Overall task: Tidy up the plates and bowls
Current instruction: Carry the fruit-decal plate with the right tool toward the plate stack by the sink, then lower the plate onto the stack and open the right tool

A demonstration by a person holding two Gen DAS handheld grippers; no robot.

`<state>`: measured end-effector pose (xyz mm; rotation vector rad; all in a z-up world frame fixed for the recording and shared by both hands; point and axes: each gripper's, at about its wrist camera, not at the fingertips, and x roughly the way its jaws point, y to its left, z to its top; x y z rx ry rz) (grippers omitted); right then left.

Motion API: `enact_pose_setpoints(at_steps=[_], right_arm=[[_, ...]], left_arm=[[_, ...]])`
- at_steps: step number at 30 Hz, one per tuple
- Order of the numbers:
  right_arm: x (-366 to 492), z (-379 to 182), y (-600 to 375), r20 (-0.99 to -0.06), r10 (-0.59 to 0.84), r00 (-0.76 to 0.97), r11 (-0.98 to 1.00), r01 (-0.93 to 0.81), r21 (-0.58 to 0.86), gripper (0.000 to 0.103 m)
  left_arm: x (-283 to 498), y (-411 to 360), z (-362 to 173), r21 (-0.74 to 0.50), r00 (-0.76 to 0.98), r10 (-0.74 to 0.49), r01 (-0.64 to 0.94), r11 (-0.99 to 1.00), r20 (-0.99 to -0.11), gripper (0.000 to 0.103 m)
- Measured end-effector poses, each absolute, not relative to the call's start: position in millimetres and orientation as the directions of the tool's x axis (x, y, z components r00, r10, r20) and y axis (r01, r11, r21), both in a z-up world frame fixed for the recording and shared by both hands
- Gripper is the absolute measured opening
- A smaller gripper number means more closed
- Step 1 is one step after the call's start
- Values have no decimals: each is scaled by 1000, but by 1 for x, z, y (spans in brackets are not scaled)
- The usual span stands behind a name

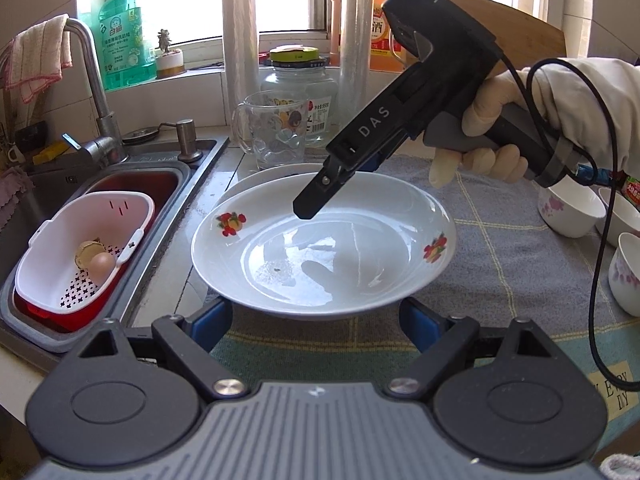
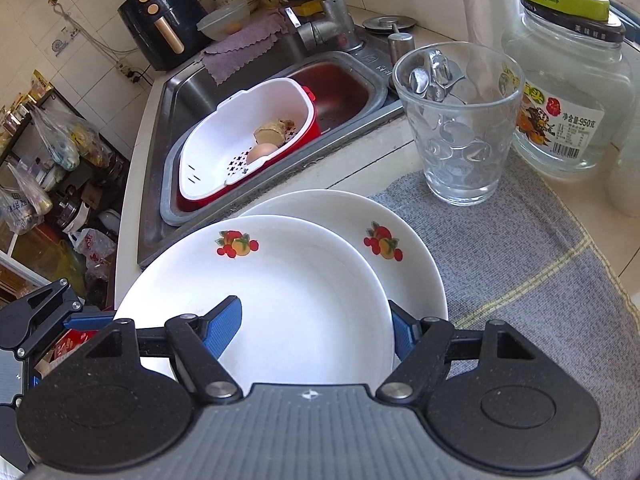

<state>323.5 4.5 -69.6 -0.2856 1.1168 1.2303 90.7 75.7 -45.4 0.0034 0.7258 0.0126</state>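
Two plates (image 2: pixel 408 264) lie stacked, a glass (image 2: pixel 460 128) at one o'clock, three bowls (image 1: pixel 572 212) at three. Both grippers, left (image 1: pixel 320 316) and right (image 2: pixel 316 332), are spread around the top plate (image 2: pixel 280 300).

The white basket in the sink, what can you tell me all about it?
The white basket looks like plastic, with smooth rounded walls and a floor full of little cross-shaped holes, so it is a strainer. It has small slots near one end and a clip-like tab on its long side. It sits tilted inside a red tub of the same shape, down in the sink. Inside it lie a brown egg and a pale, lumpy thing that touches the egg; I cannot tell what it is.
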Motion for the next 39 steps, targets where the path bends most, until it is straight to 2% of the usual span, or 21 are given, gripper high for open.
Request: enact_pose_setpoints(at_steps=[39], right_arm=[[311, -52, -32, -811, 584, -4, 438, -840, 320, 81]], left_arm=[[108, 88, -57, 19, 741, -21, 46, 999, -671, 90]])
